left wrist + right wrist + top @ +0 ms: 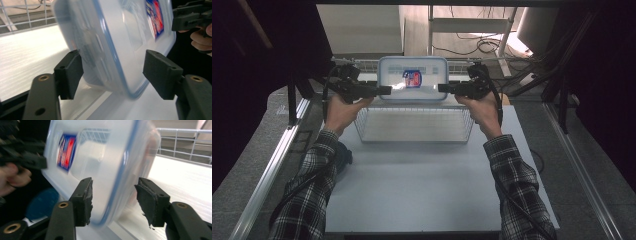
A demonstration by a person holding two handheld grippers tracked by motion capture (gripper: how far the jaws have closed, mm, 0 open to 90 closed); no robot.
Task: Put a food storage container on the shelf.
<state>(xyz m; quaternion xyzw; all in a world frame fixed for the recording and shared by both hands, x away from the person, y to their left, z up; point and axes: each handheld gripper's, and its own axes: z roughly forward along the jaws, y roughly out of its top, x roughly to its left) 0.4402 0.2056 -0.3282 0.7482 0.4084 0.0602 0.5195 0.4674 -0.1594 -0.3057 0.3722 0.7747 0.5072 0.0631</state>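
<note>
White table (427, 190) carrying a wire basket (414, 125) at its far half. Clear plastic container (413, 79), blue-rimmed lid with a red-and-blue label (412, 78), is above the basket's far edge between both tools. Left gripper (384, 90) and right gripper (443, 88): jaws spread wide, straddling the container's opposite ends without gripping.

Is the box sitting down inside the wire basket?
No, the box is beyond the basket, between both tools.
</note>
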